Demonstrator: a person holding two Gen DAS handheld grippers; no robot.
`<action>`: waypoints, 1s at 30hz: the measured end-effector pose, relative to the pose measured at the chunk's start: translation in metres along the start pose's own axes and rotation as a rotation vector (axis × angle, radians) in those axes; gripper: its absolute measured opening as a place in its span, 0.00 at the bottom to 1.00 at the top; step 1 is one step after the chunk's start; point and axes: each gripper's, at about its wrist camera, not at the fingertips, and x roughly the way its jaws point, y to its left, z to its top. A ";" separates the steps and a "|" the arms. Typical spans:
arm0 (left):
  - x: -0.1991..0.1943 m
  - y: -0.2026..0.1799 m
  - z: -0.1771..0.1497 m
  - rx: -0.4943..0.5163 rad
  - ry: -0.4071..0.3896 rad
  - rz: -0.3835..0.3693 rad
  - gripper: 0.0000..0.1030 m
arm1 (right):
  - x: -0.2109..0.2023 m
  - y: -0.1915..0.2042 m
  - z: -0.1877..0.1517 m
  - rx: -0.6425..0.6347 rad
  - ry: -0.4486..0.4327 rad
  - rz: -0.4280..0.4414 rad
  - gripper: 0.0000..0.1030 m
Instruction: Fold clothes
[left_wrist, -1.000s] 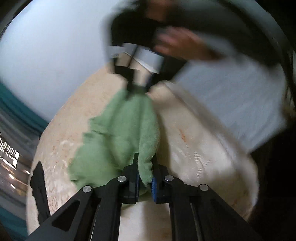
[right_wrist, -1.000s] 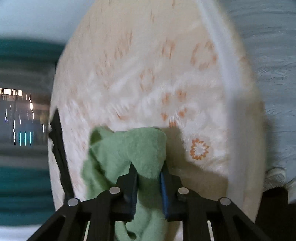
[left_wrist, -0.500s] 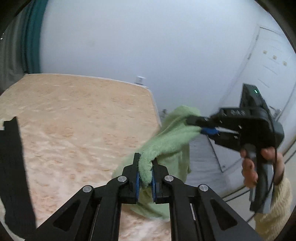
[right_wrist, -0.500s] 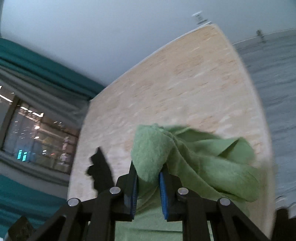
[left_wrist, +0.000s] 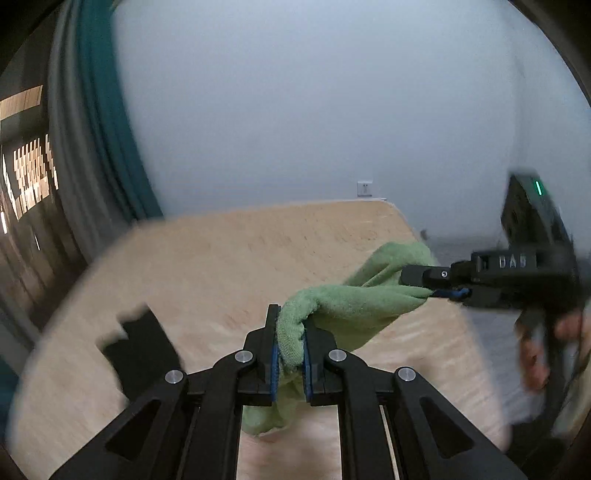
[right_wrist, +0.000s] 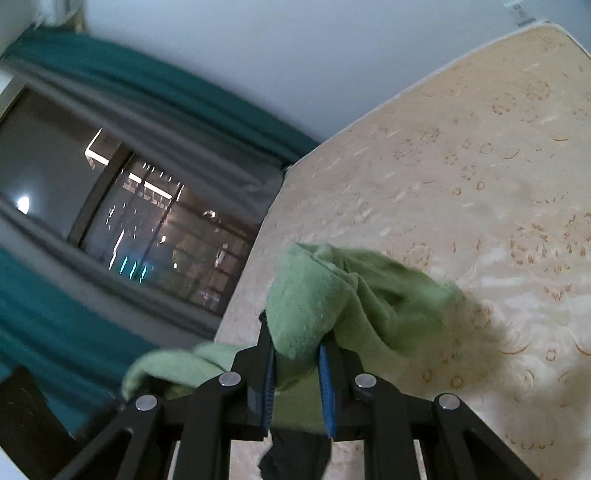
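Bare mattress (left_wrist: 229, 266), beige w/ orange floral print, is filling the lower bkgd; plain pale wall (left_wrist: 314, 110) behind, teal curtain (left_wrist: 107, 122) at left.

Left hand-held gripper (left_wrist: 290, 343) is pointing fwd and slightly down over the mattress, jaws clamping a bunched edge of the green towel (left_wrist: 354, 302). Towel is hanging clear of the mattress, stretching rightward in left view to the right hand-held gripper (left_wrist: 424, 284), which is lying roughly level and pinching the other end. A hand (left_wrist: 543, 350) is gripping its handle from below; blurred.

Right view: right hand-held gripper (right_wrist: 297, 354) is rolled, so the room is appearing tilted; blue pads are pressing on a thick fold of the towel (right_wrist: 354, 295), remainder is draping to either side.

Only left view is showing both tools at once, plus a wall socket (left_wrist: 365, 188). Only right view is showing the night window (right_wrist: 155, 218) w/ lights. Dark garment (left_wrist: 142, 354) is lying on the mattress at left.

Writing: "DAS" on right tool body (left_wrist: 511, 261), soft but legible; green LED (left_wrist: 539, 187) is glowing above.
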 end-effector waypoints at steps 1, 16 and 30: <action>0.009 -0.007 -0.014 0.065 -0.004 0.027 0.09 | 0.003 -0.003 -0.012 -0.007 0.016 -0.008 0.15; 0.023 -0.207 -0.280 0.268 0.478 -0.194 0.15 | 0.008 -0.200 -0.216 0.301 0.427 -0.358 0.24; 0.037 -0.056 -0.310 -0.666 0.740 -0.254 0.67 | 0.007 -0.208 -0.185 0.210 0.524 -0.365 0.48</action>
